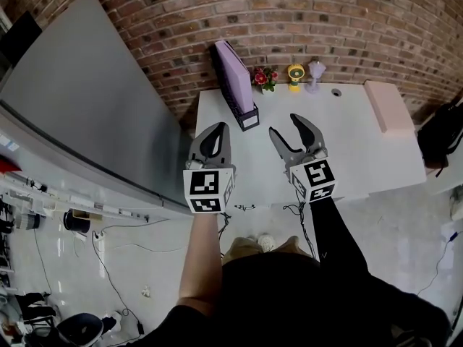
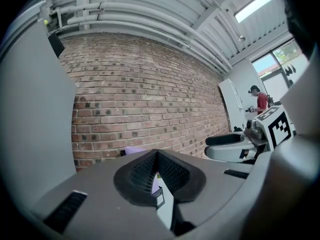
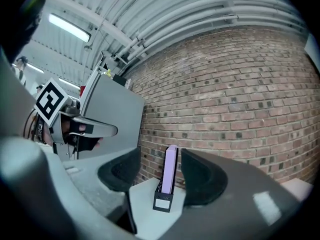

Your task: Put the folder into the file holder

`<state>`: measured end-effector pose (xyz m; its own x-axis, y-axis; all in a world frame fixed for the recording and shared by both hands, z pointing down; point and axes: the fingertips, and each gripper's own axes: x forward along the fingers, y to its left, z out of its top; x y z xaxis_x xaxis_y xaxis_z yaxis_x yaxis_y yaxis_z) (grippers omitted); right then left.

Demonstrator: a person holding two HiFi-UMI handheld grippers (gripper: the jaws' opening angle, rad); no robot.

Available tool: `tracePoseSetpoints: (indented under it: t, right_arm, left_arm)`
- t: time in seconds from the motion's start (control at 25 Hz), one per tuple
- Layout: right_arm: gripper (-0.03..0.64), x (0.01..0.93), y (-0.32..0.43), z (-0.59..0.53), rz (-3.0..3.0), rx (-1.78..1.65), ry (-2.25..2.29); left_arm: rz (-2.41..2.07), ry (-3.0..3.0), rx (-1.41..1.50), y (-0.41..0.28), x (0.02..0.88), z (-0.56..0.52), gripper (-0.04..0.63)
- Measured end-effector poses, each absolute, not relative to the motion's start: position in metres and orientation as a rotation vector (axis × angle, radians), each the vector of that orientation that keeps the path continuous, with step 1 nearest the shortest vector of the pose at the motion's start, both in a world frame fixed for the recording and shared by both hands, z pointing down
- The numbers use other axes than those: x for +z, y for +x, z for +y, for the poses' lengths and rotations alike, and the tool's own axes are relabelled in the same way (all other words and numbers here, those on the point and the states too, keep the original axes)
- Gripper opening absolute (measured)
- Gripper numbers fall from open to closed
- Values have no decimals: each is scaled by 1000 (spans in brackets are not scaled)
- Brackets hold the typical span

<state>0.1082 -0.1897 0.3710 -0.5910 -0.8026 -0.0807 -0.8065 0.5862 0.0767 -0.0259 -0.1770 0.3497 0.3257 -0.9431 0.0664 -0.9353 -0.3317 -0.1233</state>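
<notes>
A purple folder (image 1: 233, 72) stands upright in a black file holder (image 1: 247, 114) at the back left of the white table (image 1: 362, 157). My left gripper (image 1: 219, 129) hovers just in front of the holder, shut with nothing in it. My right gripper (image 1: 283, 124) hangs beside it over the table, open and empty. In the right gripper view the folder (image 3: 170, 169) and holder (image 3: 164, 202) show between the spread jaws of that gripper (image 3: 161, 154), some way off. In the left gripper view the closed gripper (image 2: 157, 153) hides most of the holder (image 2: 159, 197).
A pink block (image 1: 389, 107) lies at the table's back right. A small flower pot (image 1: 264, 78), a yellow fan (image 1: 295, 75) and a pale lilac ornament (image 1: 315, 74) line the brick wall. A grey panel (image 1: 87, 100) leans at the left. A black bag (image 1: 443, 134) sits right of the table.
</notes>
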Motion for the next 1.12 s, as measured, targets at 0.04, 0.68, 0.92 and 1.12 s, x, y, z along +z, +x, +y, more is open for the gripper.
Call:
tracePoseSetpoints:
  t: [0.04, 0.68, 0.92, 1.12]
  right_arm:
    - [255, 370, 109, -189, 2763, 172, -1407]
    - [0, 370, 115, -187, 2775, 129, -1420]
    - [0, 369, 120, -187, 2755, 134, -1442]
    - [0, 367, 122, -186, 2745, 145, -1460]
  left_arm:
    - [1776, -2506, -195, -25, 350, -177, 9]
    - [1745, -2498, -171, -24, 343, -178, 9]
    - [1742, -2498, -164, -22, 345, -177, 9]
    - [1744, -2500, -160, -23, 345, -176, 9]
